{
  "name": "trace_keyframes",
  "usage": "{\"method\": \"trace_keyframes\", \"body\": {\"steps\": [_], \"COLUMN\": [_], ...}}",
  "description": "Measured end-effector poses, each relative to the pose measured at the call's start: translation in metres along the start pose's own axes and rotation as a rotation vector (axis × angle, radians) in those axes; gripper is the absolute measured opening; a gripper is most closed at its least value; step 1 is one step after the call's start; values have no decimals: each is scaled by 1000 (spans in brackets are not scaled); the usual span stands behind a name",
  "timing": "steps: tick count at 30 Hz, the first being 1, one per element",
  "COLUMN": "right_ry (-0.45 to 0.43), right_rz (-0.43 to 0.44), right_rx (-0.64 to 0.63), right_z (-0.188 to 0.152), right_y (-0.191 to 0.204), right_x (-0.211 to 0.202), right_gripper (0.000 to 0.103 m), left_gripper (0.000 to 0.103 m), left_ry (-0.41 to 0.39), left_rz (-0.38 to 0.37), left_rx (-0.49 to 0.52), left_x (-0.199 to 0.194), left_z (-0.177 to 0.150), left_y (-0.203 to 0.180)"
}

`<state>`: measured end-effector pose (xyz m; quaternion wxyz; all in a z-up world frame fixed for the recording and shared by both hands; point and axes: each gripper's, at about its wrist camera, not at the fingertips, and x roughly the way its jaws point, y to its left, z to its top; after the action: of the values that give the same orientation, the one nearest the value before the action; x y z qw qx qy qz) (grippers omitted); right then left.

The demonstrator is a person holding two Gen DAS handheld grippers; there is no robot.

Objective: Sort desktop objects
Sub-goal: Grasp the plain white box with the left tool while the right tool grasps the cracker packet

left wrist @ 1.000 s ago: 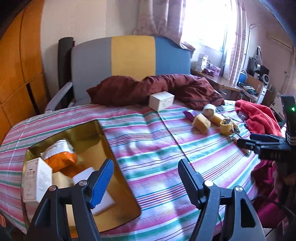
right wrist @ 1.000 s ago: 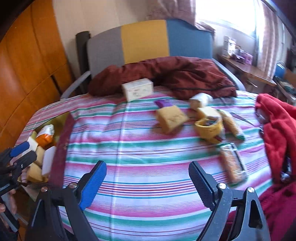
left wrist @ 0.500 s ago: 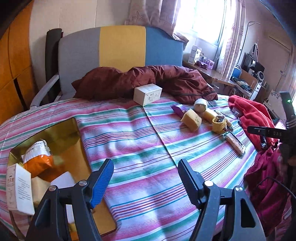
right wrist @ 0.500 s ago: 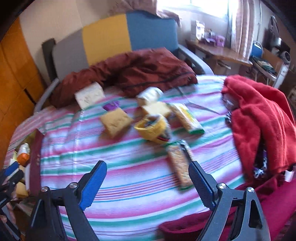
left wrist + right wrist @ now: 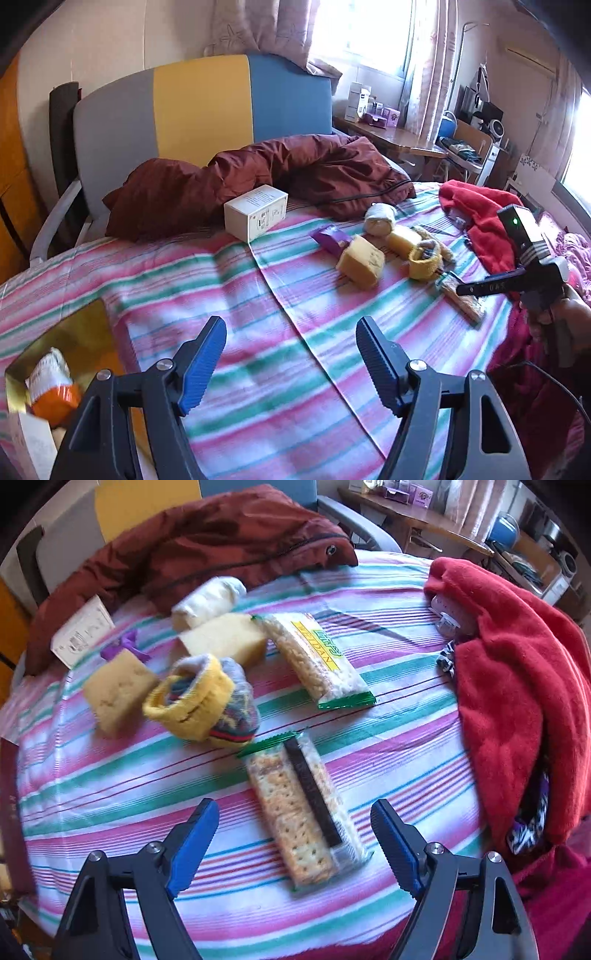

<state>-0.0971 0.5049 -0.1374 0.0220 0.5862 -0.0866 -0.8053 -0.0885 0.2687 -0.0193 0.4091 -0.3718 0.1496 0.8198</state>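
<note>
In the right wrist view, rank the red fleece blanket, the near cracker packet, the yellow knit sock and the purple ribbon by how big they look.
Largest to smallest as they look:
1. red fleece blanket
2. near cracker packet, though nearness to the camera enlarges it
3. yellow knit sock
4. purple ribbon, partly hidden behind a sponge

Pale plaster wall (image 5: 122,40) behind; orange wooden wardrobe panels (image 5: 11,155) at left edge. Padded chair back in grey, yellow and blue blocks (image 5: 199,107) stands against wall, dark maroon quilted jacket (image 5: 258,173) slumped at its foot. Bright sunlit window (image 5: 362,33) behind patterned pinkish curtains (image 5: 258,26), glare washing out panes. Brown wooden desk (image 5: 391,134) under window, cluttered with small boxes. Striped pink, green and white cloth (image 5: 280,332) covers foreground surface; red fleece blanket (image 5: 517,672) heaped at right.
</note>
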Motion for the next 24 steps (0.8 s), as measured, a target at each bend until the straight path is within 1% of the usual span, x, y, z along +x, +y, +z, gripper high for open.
{"method": "trace_keyframes", "body": {"steps": [3,4,5,7,9,10,13,17,21,24], "right_ry": [62,88,103,126,124,122,118,112,115,115], "right_rz": [2,-6,-9,-24,-25,-16,-10,-16,-6,-7], "right_rx": [-9,-20,-30,-68,-91,-89,-102,-125,-126,-133], "right_z": [3,2,2,1,0,0,-2,-4,-6,-7], "right_y": [0,0,1,6,9,8,9,13,11,12], "right_x": [17,23,26,31,31,30,27,24,21,19], "right_gripper": [84,81,76,68,66,62,58,56,56,56], "left_gripper": [74,74,74,74,74,74,74,74,75,76], "left_ry": [17,27,33,37,43,43,57,95,149,163], "left_rz": [2,-6,-7,7,13,15,23,3,-36,-46], "left_rx": [9,10,8,23,41,59,116,159,141,152], "left_x": [17,24,32,44,59,68,94,132,171,190], "left_z": [12,17,24,35,48,55,71,86,94,95], "left_y": [5,8,12,18,25,28,35,47,64,69]}}
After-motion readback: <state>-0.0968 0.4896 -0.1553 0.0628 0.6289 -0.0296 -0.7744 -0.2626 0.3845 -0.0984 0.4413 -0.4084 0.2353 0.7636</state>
